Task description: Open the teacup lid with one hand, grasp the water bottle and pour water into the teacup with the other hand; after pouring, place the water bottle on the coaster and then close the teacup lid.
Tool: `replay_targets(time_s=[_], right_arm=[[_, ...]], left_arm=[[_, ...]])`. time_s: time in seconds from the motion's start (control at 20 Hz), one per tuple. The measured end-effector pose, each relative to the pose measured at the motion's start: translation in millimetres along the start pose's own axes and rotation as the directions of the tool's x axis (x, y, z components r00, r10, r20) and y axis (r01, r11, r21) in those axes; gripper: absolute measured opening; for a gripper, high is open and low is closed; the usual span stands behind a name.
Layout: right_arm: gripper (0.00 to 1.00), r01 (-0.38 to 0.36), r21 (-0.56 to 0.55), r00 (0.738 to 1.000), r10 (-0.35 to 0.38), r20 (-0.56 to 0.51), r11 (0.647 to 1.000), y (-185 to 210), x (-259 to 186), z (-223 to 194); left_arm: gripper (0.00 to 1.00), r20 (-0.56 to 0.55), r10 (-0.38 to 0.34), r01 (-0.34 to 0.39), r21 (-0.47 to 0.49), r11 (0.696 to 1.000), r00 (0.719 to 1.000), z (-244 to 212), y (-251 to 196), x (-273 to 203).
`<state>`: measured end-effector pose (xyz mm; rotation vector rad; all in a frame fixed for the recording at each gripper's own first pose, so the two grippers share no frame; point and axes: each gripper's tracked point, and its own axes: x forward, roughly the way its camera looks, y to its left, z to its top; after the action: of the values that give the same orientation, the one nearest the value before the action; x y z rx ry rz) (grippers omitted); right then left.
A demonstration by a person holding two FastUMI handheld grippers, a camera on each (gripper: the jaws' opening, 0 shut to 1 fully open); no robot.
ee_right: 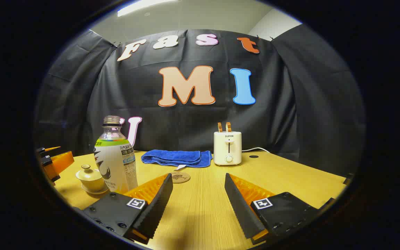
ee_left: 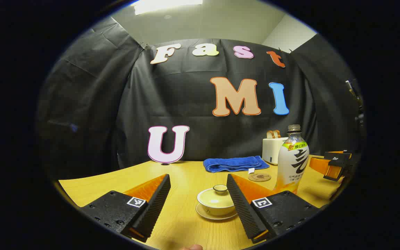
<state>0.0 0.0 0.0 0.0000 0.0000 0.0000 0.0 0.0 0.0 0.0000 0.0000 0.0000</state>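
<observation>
A pale lidded teacup (ee_left: 216,203) on a saucer stands on the wooden table just ahead of my left gripper (ee_left: 198,196), which is open with the cup beyond the gap, nearer its right finger. The water bottle (ee_left: 293,160) stands upright right of the cup, capped. A round cork coaster (ee_left: 259,177) lies behind them. In the right gripper view, the bottle (ee_right: 115,158) and teacup (ee_right: 90,178) are at left, the coaster (ee_right: 180,177) straight ahead. My right gripper (ee_right: 198,192) is open and holds nothing. The other gripper (ee_right: 52,161) shows at far left.
A folded blue towel (ee_right: 177,157) and a white toaster (ee_right: 227,147) with its cord sit at the back of the table (ee_right: 290,180) against the black cloth wall. In the left gripper view, the towel (ee_left: 235,163) lies behind the coaster.
</observation>
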Motion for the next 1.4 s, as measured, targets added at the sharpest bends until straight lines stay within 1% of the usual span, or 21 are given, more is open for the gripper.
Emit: replay_targets(time_s=[0.75,1.15,1.3,1.4], right_arm=[[0.96,-0.017,0.006,1.000,0.017,-0.001,1.000,5.7,0.5,0.7],[0.96,-0.022,0.007,1.000,0.022,-0.001,1.000,8.2,0.1,0.3],[0.96,-0.026,0.009,1.000,0.026,-0.001,1.000,9.5,0.6,1.5],[0.95,-0.026,0.010,1.000,0.026,-0.001,1.000,9.3,0.3,1.1]], left_arm=[[0.95,-0.024,0.001,-0.001,0.003,1.000,1.000,-4.9,-0.4,2.1],[0.95,-0.026,0.013,-0.013,0.002,1.000,1.000,-5.2,2.2,1.3],[0.94,-0.031,0.028,-0.028,0.003,1.000,0.999,-6.7,5.3,2.4],[0.95,-0.043,0.013,-0.013,0.003,1.000,0.999,-7.9,-1.9,3.8]])
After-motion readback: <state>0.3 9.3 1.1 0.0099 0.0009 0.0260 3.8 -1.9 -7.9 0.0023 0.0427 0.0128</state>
